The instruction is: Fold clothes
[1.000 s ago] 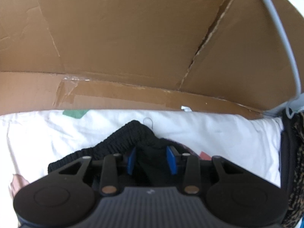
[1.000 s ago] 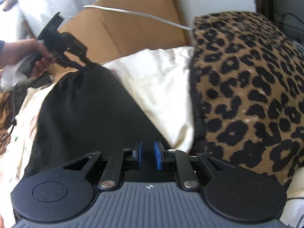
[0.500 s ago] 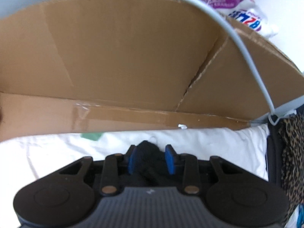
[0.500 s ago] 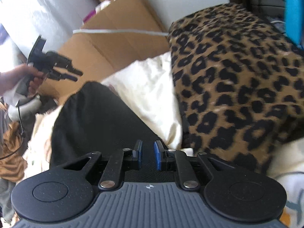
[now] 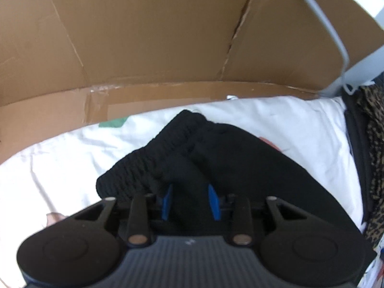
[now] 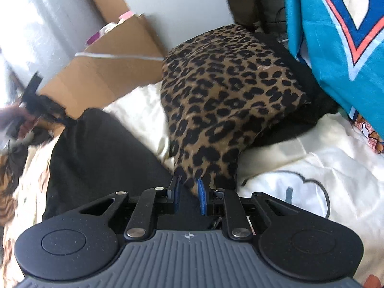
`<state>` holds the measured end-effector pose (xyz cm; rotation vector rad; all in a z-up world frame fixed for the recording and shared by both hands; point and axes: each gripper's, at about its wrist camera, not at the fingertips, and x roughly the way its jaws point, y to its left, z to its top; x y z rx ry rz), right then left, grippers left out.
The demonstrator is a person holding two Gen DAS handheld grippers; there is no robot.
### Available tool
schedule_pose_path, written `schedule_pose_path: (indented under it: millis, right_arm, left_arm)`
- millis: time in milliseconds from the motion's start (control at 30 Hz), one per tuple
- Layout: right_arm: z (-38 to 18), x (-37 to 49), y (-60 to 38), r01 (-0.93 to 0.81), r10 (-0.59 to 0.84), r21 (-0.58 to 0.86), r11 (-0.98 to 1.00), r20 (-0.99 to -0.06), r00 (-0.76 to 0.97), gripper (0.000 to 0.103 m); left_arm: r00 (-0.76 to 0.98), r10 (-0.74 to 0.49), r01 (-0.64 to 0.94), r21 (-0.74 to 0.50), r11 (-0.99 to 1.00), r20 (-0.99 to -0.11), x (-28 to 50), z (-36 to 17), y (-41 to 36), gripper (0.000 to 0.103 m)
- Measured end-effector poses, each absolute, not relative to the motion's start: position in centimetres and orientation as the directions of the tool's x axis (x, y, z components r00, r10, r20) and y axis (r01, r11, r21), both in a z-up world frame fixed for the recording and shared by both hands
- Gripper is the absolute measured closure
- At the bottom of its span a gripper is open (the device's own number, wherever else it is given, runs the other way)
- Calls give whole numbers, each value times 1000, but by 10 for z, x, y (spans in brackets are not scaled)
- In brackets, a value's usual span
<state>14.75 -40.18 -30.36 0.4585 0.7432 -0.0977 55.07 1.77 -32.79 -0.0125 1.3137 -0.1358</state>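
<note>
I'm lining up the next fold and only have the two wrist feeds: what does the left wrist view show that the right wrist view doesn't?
Only the left wrist view shows the ribbed waistband bunched ahead of the left gripper, whose blue pads straddle black cloth. Only the right shows the leopard-print fabric, the blue patterned cloth and the right gripper, jaws parted. Both show the black garment, the white sheet and the cardboard box.

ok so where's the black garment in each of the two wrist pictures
Left wrist view: the black garment fills the lower centre, its ribbed band toward the cardboard box, cloth between the left gripper fingers.
Right wrist view: the black garment lies at lower left, beside the leopard-print cushion.
Shared landmark: the cardboard box, behind the white sheet.
</note>
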Motion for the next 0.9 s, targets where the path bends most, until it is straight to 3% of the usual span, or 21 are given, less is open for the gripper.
schedule_pose_path:
  millis: [200,467,667,900]
  right_arm:
    - [-316,151,-382,200,122,352,914,-711,692,86]
    - [-336,162,-387,288,59,315,904,-760,647,86]
    - [-337,159,-387,296,59,328,897,-754,655,86]
    - [-335,160,-386,299,50,316,901,-757,651,86]
  left_arm:
    - [256,-89,112,-62,992,-963,557,-349,17,71]
    - [279,-53,115,-22,993,-959,546,-337,14,75]
    - [321,-99,194,-37,980,-942,506,-297,23,70]
    - [303,-176,248,-101,964,-937,470,-299,22,70]
